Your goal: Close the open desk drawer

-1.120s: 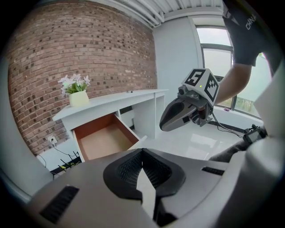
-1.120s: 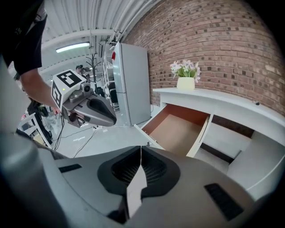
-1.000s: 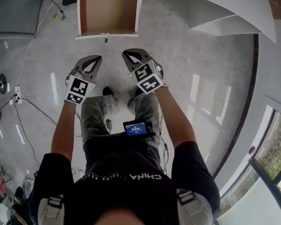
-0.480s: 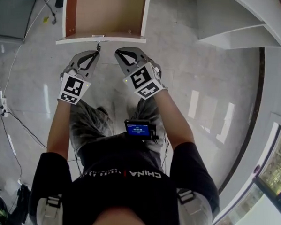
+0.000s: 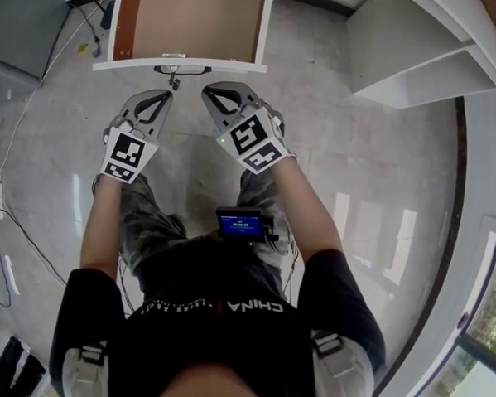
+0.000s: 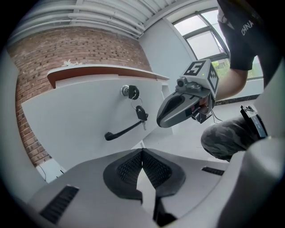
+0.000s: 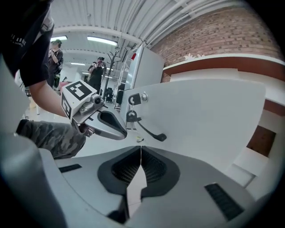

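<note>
"White board front, brown board floor: the drawer [image 5: 230, 66] stands pulled out at twelve o'clock from the person, with both grippers just short of it. How will it handle?"

"Stiff and, I'd judge, light enough to slide straight in. Push flat on the front, on either side of the black handle [image 5: 182, 69], and evenly, or it may skew."

"And the claws?"

"The left gripper [image 6: 142, 150] has its jaws pressed together on nothing, and the right gripper [image 7: 140, 148] likewise. Closed tips suit a push. Mind the key [image 6: 141, 113] dangling at six o'clock of the lock [image 6: 130, 92]."

"What's unclear?"

"The drawer's back end is cut off at the head view's top edge. What it slides on is hidden. I cannot tell whether either tip touches the front."
</note>
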Demonstrator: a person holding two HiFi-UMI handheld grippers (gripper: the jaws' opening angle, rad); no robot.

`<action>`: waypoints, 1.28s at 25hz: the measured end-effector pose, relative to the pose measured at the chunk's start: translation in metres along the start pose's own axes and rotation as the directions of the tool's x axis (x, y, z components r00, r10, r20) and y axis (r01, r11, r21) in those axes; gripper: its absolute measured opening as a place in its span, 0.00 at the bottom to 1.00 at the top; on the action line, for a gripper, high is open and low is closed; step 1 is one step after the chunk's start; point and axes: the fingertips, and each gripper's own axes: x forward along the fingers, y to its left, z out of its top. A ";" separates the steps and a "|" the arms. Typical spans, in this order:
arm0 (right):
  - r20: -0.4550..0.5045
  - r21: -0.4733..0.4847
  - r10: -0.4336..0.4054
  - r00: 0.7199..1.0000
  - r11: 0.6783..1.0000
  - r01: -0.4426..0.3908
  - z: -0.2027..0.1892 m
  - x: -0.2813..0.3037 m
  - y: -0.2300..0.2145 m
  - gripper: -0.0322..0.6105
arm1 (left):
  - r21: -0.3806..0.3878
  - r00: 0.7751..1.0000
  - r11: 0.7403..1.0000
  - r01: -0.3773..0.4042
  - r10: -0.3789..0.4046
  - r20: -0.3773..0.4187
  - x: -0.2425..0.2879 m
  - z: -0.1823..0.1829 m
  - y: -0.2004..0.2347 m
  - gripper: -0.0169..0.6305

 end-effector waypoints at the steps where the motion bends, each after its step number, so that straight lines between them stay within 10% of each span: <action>1: -0.001 -0.008 -0.003 1.000 1.000 0.003 0.002 -0.001 0.001 0.07 | -0.003 1.000 1.000 -0.001 0.001 0.005 -0.002 0.002 0.000 0.05; 32: 0.022 -0.076 -0.064 0.998 0.995 0.065 0.037 -0.011 -0.014 0.07 | 0.066 0.999 0.998 -0.019 0.016 0.037 -0.015 0.040 0.048 0.05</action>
